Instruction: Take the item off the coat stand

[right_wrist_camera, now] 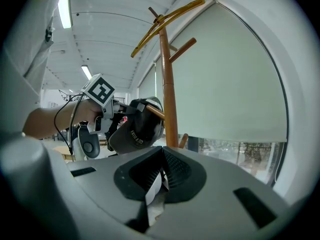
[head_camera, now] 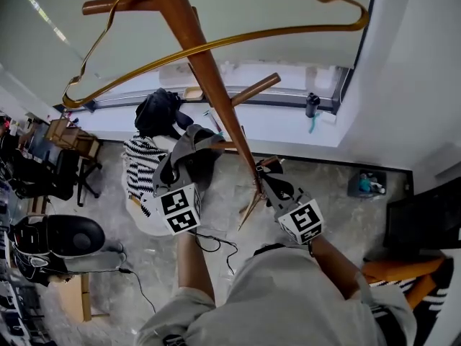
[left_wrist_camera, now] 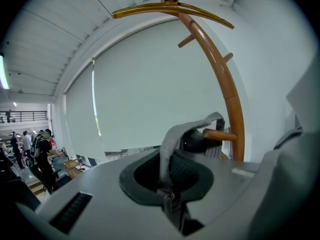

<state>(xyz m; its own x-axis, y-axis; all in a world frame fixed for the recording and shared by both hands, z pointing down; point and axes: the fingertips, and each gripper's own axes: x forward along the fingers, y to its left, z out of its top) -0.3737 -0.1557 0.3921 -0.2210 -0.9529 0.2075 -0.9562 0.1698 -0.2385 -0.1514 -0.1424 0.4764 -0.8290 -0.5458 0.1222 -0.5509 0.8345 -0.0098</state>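
The left gripper (left_wrist_camera: 168,184) is nearly closed, its jaws pinching the grey strap (left_wrist_camera: 172,139) of the cap (right_wrist_camera: 136,126). The strap runs up from the jaws and loops over a peg (left_wrist_camera: 218,134) on the stand (head_camera: 209,71). The cap hangs on that peg, on the left gripper's side of the pole. Its long axis slopes down from the peg and its brim points down, away from the pole. The right gripper (right_wrist_camera: 161,176) has its jaws together, near the pole, lower down. A hanger (head_camera: 216,45) rests on top.
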